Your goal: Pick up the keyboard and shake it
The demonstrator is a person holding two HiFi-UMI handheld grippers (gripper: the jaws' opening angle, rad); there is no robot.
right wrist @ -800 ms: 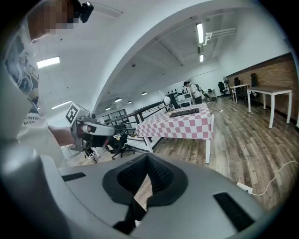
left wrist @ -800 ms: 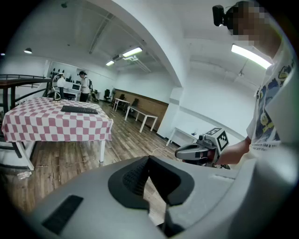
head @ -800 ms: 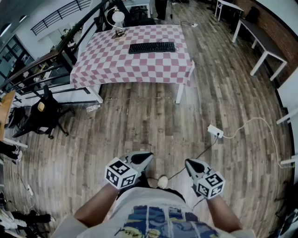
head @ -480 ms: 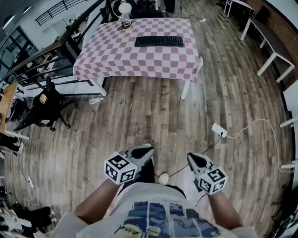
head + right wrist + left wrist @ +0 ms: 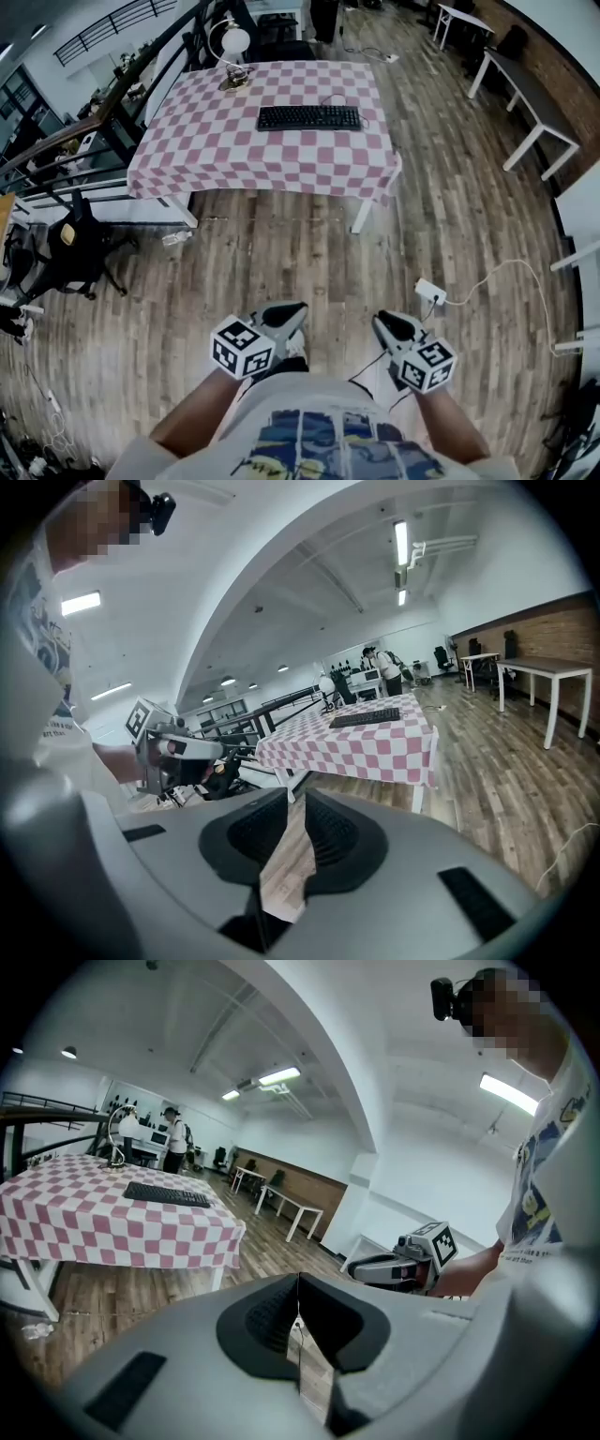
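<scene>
Probably light and stiff, the keyboard (image 5: pixel 308 117) on the surface (image 5: pixel 192 155) suits end grips; the left gripper (image 5: pixel 290 316) has empty fingers clenched, the right gripper (image 5: pixel 386 324) slightly parted.

A table draped in a pink-and-white checked cloth (image 5: pixel 234 155) stands at the far side of a brown wood-plank floor (image 5: pixel 281 253). A white globe-shaped lamp (image 5: pixel 234 40) sits at its back edge. A white power strip (image 5: pixel 431 292) with a trailing cable lies on the floor. A black office chair (image 5: pixel 66 246) stands at left, below what looks like a dark metal railing (image 5: pixel 117 28). A dark-topped table with white legs (image 5: pixel 525 89) stands at right.
</scene>
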